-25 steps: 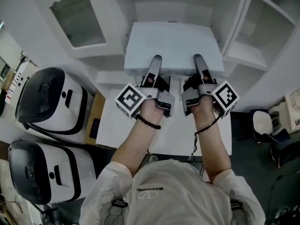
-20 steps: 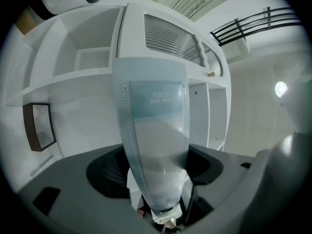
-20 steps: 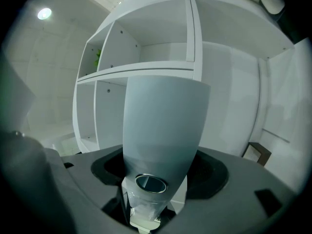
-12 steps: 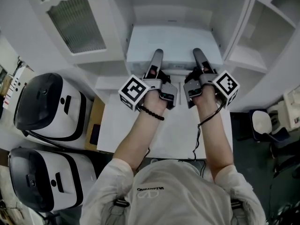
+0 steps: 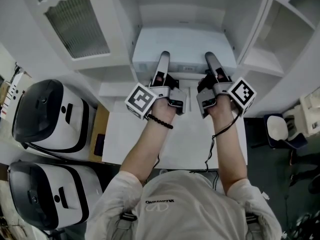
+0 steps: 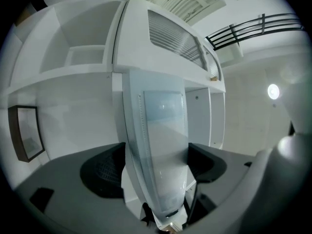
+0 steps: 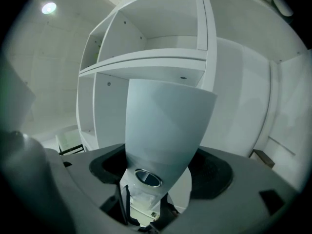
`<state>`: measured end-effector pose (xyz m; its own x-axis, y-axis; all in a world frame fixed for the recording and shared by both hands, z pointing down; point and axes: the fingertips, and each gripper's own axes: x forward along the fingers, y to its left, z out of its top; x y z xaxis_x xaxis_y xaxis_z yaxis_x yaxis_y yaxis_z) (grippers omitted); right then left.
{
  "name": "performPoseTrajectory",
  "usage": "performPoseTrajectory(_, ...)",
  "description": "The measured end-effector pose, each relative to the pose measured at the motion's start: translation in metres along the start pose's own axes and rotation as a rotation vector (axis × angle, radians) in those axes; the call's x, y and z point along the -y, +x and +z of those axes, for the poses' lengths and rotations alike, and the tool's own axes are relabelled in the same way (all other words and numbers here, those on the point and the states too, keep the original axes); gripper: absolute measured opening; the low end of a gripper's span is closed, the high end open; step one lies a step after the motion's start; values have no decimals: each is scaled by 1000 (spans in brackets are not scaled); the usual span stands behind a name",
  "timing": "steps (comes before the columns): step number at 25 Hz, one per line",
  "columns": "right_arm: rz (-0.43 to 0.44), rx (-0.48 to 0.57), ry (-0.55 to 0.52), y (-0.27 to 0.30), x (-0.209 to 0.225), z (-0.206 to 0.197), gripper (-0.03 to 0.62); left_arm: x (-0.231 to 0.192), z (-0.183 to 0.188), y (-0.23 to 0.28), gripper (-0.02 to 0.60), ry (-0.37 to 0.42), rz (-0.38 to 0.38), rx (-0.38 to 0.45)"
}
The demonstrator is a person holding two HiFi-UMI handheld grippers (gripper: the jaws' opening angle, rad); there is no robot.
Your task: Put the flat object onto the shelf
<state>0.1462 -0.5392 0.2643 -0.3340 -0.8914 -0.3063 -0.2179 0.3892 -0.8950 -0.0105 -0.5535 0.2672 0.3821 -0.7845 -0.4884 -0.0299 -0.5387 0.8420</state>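
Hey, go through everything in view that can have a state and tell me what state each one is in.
Left gripper: fingers shut on the flat white panel, at its near edge.
Right gripper: fingers shut on that same edge.
Flat white panel: held roughly level at the shelf; resting on it or not, cannot tell.
Upper white-and-black appliance: lid shut.
Lower white-and-black appliance: lid shut.

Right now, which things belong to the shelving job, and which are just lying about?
Job in hand: flat panel, clamped by left gripper and right gripper; white shelf.
Lying about: far appliance, near appliance, ribbed cabinet door, table.
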Motion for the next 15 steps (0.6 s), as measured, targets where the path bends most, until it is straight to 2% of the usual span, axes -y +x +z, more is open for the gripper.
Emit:
performPoseTrajectory(2,17,41,-48,-16,-5,-1,368,2,4,-14,377,-5,-5,18)
performPoseTrajectory(5,-10,107,-177,-42,-6,0,348,1,8,-43,377,6,5,36)
performPoseTrajectory(7,-45,143,-310,-59,-6,1,347,-1,10,-63,376,95,26,16)
performPoseTrajectory(8,-65,169,-412,-68,-8,2,331,1,9,-72,368,191,33,-15)
performPoseTrajectory(10,-81,228,-666,-85,-22,4,260,16,2,-77,279,471,15,-100)
performPoseTrajectory(12,-57,267,-865,-91,-42,0,151,35,-6,-72,152,739,-16,-161)
performPoseTrajectory(13,-47,268,-925,-90,-50,-4,110,41,-9,-68,93,844,-23,-179)
performPoseTrajectory(15,-57,228,-965,-83,-54,-11,62,47,-13,-60,33,995,-15,-207)
